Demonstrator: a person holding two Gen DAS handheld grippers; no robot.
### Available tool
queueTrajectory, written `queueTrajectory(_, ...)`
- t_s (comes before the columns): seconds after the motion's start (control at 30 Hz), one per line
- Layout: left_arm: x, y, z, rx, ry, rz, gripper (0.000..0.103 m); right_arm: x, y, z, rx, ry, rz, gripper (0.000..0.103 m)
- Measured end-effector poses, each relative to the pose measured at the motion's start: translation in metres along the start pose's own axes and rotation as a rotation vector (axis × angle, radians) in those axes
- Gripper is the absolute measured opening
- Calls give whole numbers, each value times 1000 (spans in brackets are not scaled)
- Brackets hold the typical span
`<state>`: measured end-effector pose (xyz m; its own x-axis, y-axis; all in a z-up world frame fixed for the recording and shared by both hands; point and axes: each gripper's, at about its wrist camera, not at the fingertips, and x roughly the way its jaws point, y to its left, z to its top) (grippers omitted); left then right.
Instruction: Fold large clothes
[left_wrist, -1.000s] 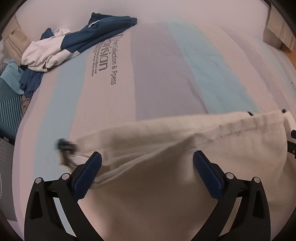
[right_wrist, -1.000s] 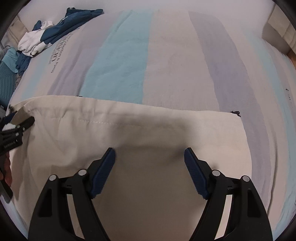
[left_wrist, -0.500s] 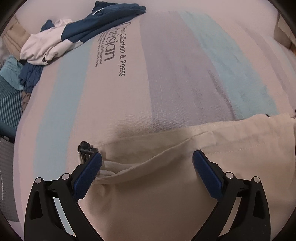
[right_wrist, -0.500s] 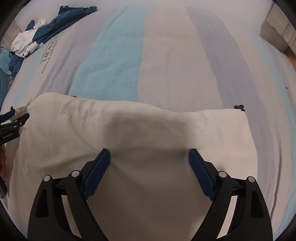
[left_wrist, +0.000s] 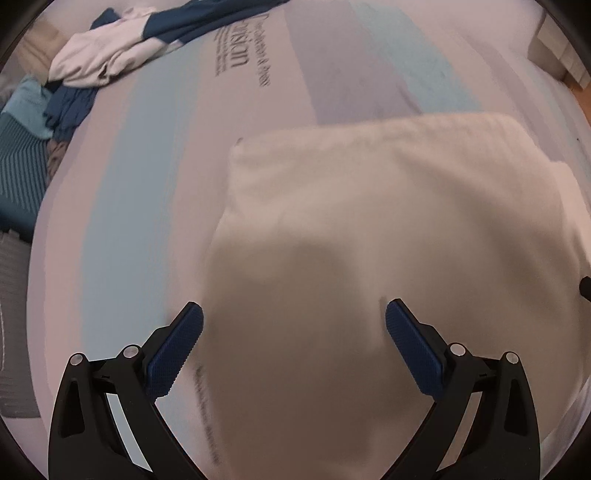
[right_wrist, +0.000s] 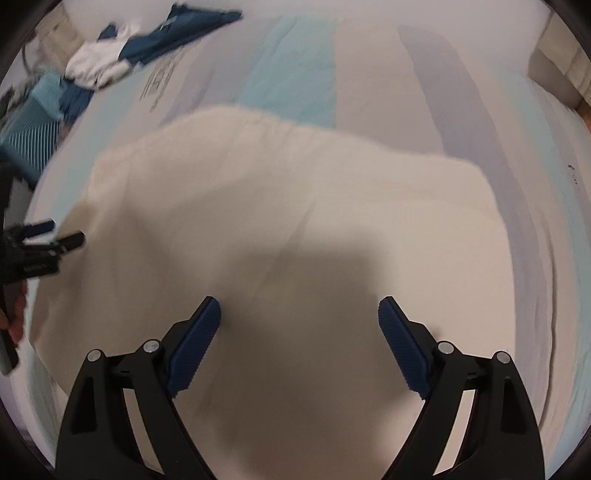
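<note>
A cream garment (left_wrist: 388, 221) lies folded flat on the striped bedsheet (left_wrist: 147, 206); it also fills the middle of the right wrist view (right_wrist: 295, 206). My left gripper (left_wrist: 294, 332) is open and empty, above the garment's near left part. My right gripper (right_wrist: 299, 325) is open and empty, above the garment's near middle. The left gripper also shows at the left edge of the right wrist view (right_wrist: 55, 236), beside the garment's left edge. Both views are blurred by motion.
A pile of navy and white clothes (left_wrist: 122, 55) lies at the far left of the bed, also in the right wrist view (right_wrist: 122, 55). A teal striped item (left_wrist: 18, 166) sits at the left edge. A box-like object (left_wrist: 557, 48) stands at far right.
Both grippers have pulled back and risen from the garment, so more of it shows. The left gripper has swung right, off the garment's left corner. Both stay open.
</note>
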<state>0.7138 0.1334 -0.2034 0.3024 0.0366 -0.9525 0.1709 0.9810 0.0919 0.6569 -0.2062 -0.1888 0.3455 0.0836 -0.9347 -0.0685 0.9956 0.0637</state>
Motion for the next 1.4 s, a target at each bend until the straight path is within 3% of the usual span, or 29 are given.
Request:
queueTrajectory(0.13,0,21,-21,-27,36,-59,97,16,7,-8,12,39,-16,84)
queueTrajectory(0.4,10,55,-54,-88,96,-277,98,41,16,-3,45,74,-60,87)
queueTrajectory(0.6,21,71,-64,-130,138,-349,98,47,18,-3,61,77,-68,88)
queueTrajectory(0.8,25,53,-62,-37,171,-472,97,48,20,-4,79,65,-74,89)
queueTrajectory(0.97,31,48,-61,-43,191,-519,97,47,20,-4,93,59,-77,89)
queueTrajectory(1.1,32,49,-56,-35,191,-512,96,42,12,-15,95,52,-77,89)
queueTrajectory(1.17,29,49,-57,-37,181,-503,91,43,11,-14,96,47,-77,89)
queueTrajectory(1.27,25,41,-54,-64,166,-498,75,43,11,-15,101,46,-77,89)
queueTrajectory(1.4,22,42,-47,-83,164,-476,49,42,10,-18,110,45,-80,89)
